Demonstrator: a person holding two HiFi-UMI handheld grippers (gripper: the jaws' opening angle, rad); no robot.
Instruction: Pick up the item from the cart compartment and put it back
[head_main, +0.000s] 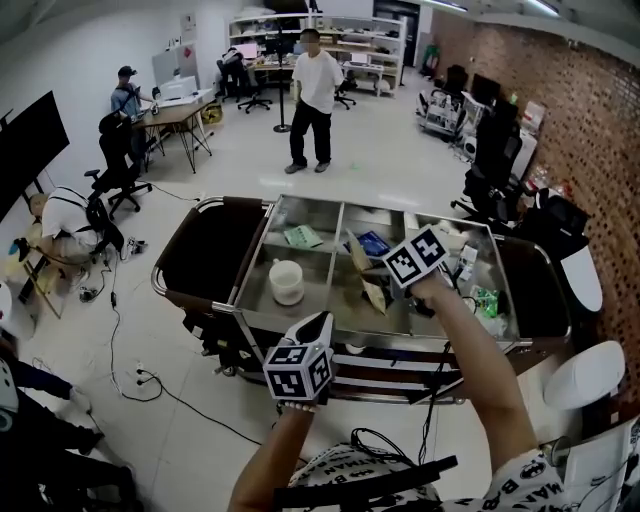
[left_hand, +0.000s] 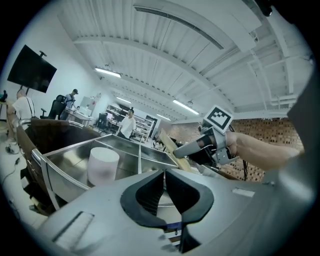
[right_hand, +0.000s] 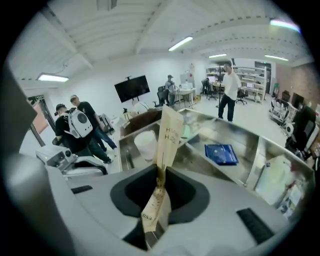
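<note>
Right gripper: clamped on a paper bag, raised above the cart, mid-frame, ready for return.
Left gripper: closed, empty, waiting lower centre, out of the way.

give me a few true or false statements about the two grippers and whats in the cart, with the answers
1. The right gripper is shut on a tan paper packet. True.
2. The left gripper holds the white cup. False: its jaws are together with nothing between them, and the cup stands in a compartment of the cart.
3. A blue packet lies in a cart compartment. True.
4. The white cup lies tipped on its side. False: it stands upright.
</note>
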